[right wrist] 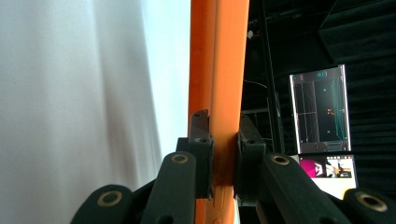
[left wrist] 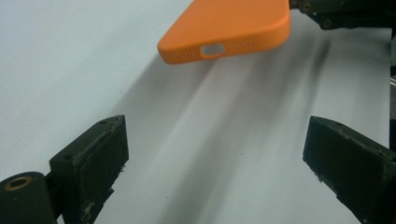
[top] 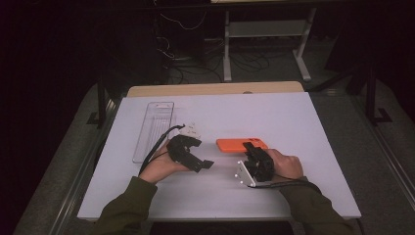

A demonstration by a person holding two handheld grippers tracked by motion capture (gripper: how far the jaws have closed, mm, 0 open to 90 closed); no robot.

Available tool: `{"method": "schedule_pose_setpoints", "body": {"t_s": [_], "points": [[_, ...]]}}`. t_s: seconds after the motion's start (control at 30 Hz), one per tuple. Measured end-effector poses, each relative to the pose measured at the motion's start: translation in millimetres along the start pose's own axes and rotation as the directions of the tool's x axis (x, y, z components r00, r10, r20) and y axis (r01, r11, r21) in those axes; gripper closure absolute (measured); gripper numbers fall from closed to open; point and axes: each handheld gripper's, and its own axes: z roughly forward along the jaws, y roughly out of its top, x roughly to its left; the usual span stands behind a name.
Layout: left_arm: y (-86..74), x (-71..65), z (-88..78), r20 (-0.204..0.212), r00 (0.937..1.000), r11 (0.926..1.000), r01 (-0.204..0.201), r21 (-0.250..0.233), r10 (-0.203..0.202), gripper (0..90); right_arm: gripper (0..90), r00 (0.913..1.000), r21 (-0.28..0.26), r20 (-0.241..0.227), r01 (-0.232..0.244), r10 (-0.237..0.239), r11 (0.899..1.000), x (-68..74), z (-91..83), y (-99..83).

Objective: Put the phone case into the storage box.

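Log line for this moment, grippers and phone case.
right gripper: shut on orange phone case, lifted off table | left gripper: open, nothing between fingers | clear tray: far left, untouched

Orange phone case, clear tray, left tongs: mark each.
orange phone case [left wrist: 224, 28], left gripper view, on its flat back near the port end.
clear tray [top: 154, 128], high view, on its floor.
left tongs [top: 203, 165], high view, midway between the tips.
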Motion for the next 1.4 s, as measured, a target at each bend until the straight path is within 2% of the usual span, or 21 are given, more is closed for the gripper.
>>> {"method": "schedule_pose_setpoints", "body": {"t_s": [0.13, 0.17, 0.2, 0.23, 0.27, 0.3, 0.43, 0.5, 0.57, 0.6, 0.63, 0.67, 0.7, 0.77, 0.9, 0.97, 1.17, 1.2, 1.27, 1.3, 1.4], "points": [[-2.8, 0.5, 4.2, -0.017, 0.9998, 1.0, 0.008, 0.003, -0.008, 2.1, 79.3, 0.9995, 0.003, -0.005, -0.032, 0.032, 0.999, -1.9, 0.9, -0.1], [-2.6, 2.6, 3.3, -0.024, 0.9996, 0.9998, -0.015, 0.015, 0.015, 1.3, 79.2, 0.9994, 0.0, -0.003, -0.036, 0.036, 0.999, -2.3, 1.6, -0.5], [-3.2, 2.5, 4.6, -0.019, 0.9998, 1.0, -0.001, 0.004, 0.001, 0.0, 79.3, 0.9991, 0.003, -0.012, -0.042, 0.042, 0.999, -3.0, 1.2, -0.6], [-3.6, 3.1, 4.7, -0.021, 0.9998, 1.0, -0.005, 0.005, 0.005, 0.0, 79.2, 0.9986, 0.004, -0.019, -0.05, 0.05, 0.999, -4.0, 0.9, -0.6], [-4.1, 3.6, 5.4, -0.018, 0.9998, 1.0, -0.003, 0.002, 0.003, 0.0, 79.2, 0.9993, -0.001, -0.014, -0.035, 0.035, 0.999, -3.9, 1.7, -1.1], [-4.9, 3.7, 6.4, -0.01, 0.9999, 1.0, 0.006, -0.007, -0.006, 0.0, 79.2, 0.9987, -0.003, -0.005, -0.05, 0.05, 0.999, -3.7, 1.5, -0.8], [-6.5, 4.9, 6.6, -0.009, 0.9998, 0.9996, -0.018, -0.022, 0.018, 0.0, 79.2, 0.9974, -0.008, -0.01, -0.071, 0.071, 0.997, -5.5, 1.6, -1.5], [-6.0, 6.1, 4.0, -0.019, 0.9988, 0.9988, -0.045, -0.019, 0.045, 0.0, 79.2, 0.996, -0.006, -0.004, -0.089, 0.089, 0.996, -6.2, 1.0, -1.8], [-5.6, 7.3, 2.0, -0.018, 0.9985, 0.9982, -0.053, -0.03, 0.052, 0.0, 79.2, 0.9963, -0.008, -0.006, -0.085, 0.085, 0.996, -7.5, 0.9, -2.3], [-6.0, 7.4, 1.7, -0.021, 0.9987, 0.9984, -0.047, -0.031, 0.047, 0.0, 79.2, 0.9949, -0.004, -0.007, -0.101, 0.101, 0.995, -7.4, 0.6, -2.3], [-6.1, 8.5, 2.0, -0.023, 0.9979, 0.9975, -0.061, -0.037, 0.06, 0.0, 79.2, 0.9962, 0.002, -0.012, -0.087, 0.087, 0.996, -8.3, 0.6, -3.0], [-6.6, 8.8, 2.9, -0.024, 0.9975, 0.9969, -0.067, -0.041, 0.066, 0.0, 79.2, 0.994, -0.003, -0.005, -0.11, 0.11, 0.994, -8.4, 0.7, -2.8], [-6.9, 9.3, 3.1, -0.025, 0.997, 0.9965, -0.074, -0.038, 0.073, 0.0, 79.2, 0.9939, -0.003, -0.006, -0.11, 0.11, 0.994, -8.7, 1.1, -3.3], [-8.1, 10.7, 4.7, -0.015, 0.9977, 0.9968, -0.067, -0.043, 0.067, 0.0, 79.2, 0.9936, -0.005, -0.013, -0.113, 0.112, 0.994, -8.9, 1.6, -3.6], [-6.1, 12.2, 0.9, -0.007, 0.9957, 0.9937, -0.092, -0.063, 0.092, 0.0, 79.2, 0.993, -0.004, -0.003, -0.118, 0.118, 0.993, -11.0, 1.6, -4.3], [-5.0, 13.7, -0.5, -0.011, 0.996, 0.9933, -0.089, -0.074, 0.088, 0.0, 79.2, 0.992, 0.01, -0.025, -0.124, 0.124, 0.992, -10.8, 0.7, -4.6], [-3.7, 20.4, -1.4, -0.015, 0.9959, 0.9919, -0.09, -0.089, 0.089, 0.0, 79.2, 0.9896, 0.017, -0.03, -0.14, 0.141, 0.99, -12.1, 0.5, -6.0], [-3.9, 20.8, -1.5, -0.015, 0.9959, 0.9916, -0.091, -0.092, 0.09, 0.0, 79.2, 0.9933, 0.007, -0.014, -0.115, 0.115, 0.993, -14.0, 1.1, -6.8], [-4.4, 21.4, -1.6, -0.01, 0.9962, 0.9919, -0.087, -0.093, 0.086, 0.0, 79.2, 0.9909, 0.008, -0.02, -0.133, 0.133, 0.991, -13.9, 0.8, -7.2], [-4.8, 21.2, -1.0, -0.007, 0.9971, 0.9927, -0.077, -0.093, 0.076, 0.0, 79.2, 0.9882, 0.002, -0.005, -0.153, 0.153, 0.988, -13.9, 0.8, -6.8], [-5.5, 22.1, -0.1, -0.008, 0.9967, 0.9927, -0.081, -0.089, 0.081, 0.0, 79.2, 0.9885, -0.004, -0.007, -0.151, 0.151, 0.989, -14.5, 0.4, -6.5]]}}
